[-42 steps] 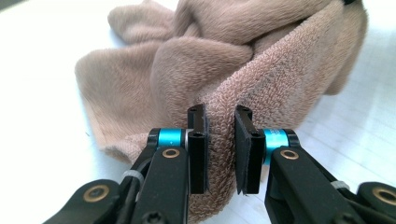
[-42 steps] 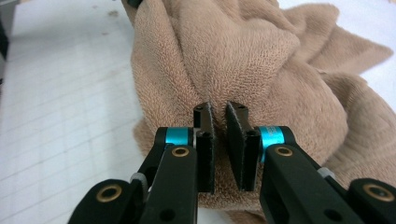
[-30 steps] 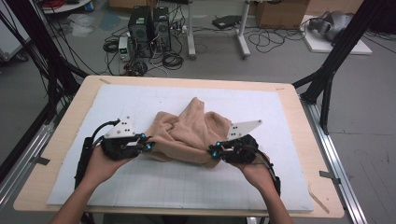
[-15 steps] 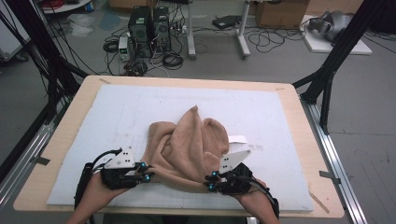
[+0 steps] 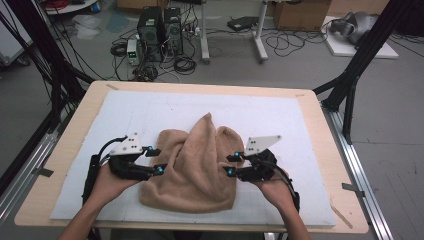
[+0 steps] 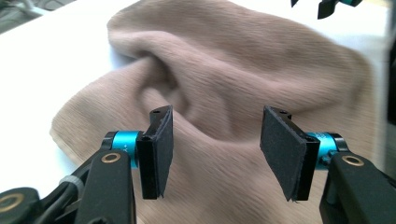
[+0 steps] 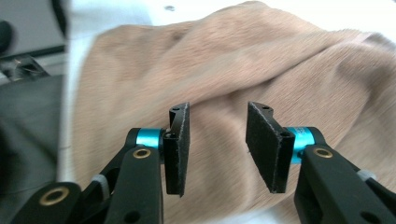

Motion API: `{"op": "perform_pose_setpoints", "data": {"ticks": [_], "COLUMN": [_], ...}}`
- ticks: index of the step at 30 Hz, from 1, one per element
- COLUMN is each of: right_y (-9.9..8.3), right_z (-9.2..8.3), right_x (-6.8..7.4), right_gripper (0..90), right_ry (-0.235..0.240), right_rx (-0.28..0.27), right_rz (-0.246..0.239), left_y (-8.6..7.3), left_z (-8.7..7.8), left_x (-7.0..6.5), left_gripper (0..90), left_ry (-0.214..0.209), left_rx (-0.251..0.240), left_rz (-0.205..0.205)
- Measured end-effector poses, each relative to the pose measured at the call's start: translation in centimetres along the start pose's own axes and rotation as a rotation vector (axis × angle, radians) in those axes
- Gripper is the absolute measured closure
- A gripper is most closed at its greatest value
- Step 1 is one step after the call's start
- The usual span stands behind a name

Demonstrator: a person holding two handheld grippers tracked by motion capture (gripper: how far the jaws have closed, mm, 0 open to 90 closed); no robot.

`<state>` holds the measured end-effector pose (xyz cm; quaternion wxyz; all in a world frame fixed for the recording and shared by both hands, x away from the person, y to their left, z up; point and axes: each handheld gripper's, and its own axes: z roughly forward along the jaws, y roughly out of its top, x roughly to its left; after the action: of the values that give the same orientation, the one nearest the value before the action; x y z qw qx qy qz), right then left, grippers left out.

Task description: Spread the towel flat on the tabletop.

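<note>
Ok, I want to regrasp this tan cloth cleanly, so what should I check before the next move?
1. Left gripper free of cloth: ok, jaws have just been opening, nothing between the pads.
2. Right gripper free of cloth: ok, jaws just opening, gap empty.
3. Tan cloth on the white mat: ok.
4. Cloth flat: not ok, a fold peaks in its middle.
5. Near edge reachable: ok, between both grippers.
</note>
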<state>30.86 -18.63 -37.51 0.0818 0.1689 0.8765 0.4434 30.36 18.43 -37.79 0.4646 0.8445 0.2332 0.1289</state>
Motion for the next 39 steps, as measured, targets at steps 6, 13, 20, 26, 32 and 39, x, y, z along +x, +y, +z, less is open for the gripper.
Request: {"op": "perform_pose_setpoints", "data": {"ticks": [6, 13, 20, 26, 32, 39], "right_y": [0.4, -1.1, -1.2, -2.7, -5.3, -8.2], "right_z": [3.9, 5.9, 2.9, -0.9, -3.3, -3.7], "right_x": [-2.8, -2.8, -2.7, -2.3, -1.2, -0.2], "right_gripper": [63.1, 80.5, 85.0, 85.1, 85.2, 85.2], "right_ry": [0.029, 0.062, 0.018, -0.042, -0.064, -0.059], "right_rx": [0.075, 0.117, 0.08, 0.106, 0.137, 0.189], "right_rz": [0.019, 0.049, 0.064, 0.077, 0.112, 0.163], "left_y": [-1.1, -2.4, -2.0, -1.8, -2.3, -4.1], "left_z": [5.0, 7.1, 5.5, 3.3, 1.1, -0.7], "left_x": [2.9, 3.7, 3.2, 2.3, 1.1, 0.3], "left_gripper": [47.8, 72.7, 83.5, 84.1, 84.1, 84.1], "left_ry": [0.025, 0.0, 0.013, 0.035, 0.04, 0.032], "left_rx": [0.131, 0.212, 0.186, 0.136, 0.11, 0.102], "left_rz": [-0.06, -0.075, -0.061, -0.053, -0.039, -0.064]}}
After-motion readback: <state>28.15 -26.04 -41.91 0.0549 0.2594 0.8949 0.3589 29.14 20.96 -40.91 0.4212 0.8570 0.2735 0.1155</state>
